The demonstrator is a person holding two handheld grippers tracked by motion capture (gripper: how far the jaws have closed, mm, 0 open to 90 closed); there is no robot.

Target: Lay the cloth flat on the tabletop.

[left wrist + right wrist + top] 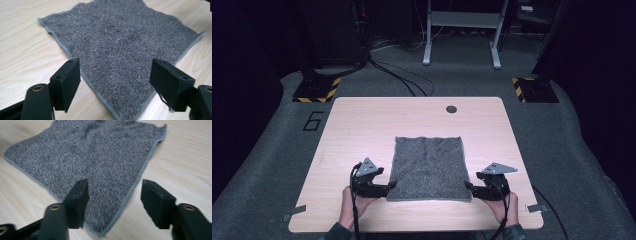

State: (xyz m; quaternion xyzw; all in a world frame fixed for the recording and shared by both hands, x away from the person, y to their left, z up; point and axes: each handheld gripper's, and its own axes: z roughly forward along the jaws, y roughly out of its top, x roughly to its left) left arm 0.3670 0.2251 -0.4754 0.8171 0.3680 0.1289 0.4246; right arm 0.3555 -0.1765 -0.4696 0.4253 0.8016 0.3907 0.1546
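A grey terry cloth point(428, 167) lies flat and spread out on the wooden table point(362, 125). My left gripper point(391, 186) is at the cloth's near left corner, open, its jaws set wide on either side of that corner point(117, 100). At the near right corner is my right gripper point(467, 186), also open, with the corner point(102, 230) lying between its jaws. The cloth point(120, 42) spreads away from the left gripper point(115, 82). In the right gripper view the cloth point(92, 157) runs up and left from the gripper point(113, 200). Neither gripper holds anything.
A round cable hole point(451, 108) sits in the table near its far edge. Beyond the table are cables on the carpet point(402, 75), a metal stand point(462, 30) and two yellow-black striped bases point(314, 90).
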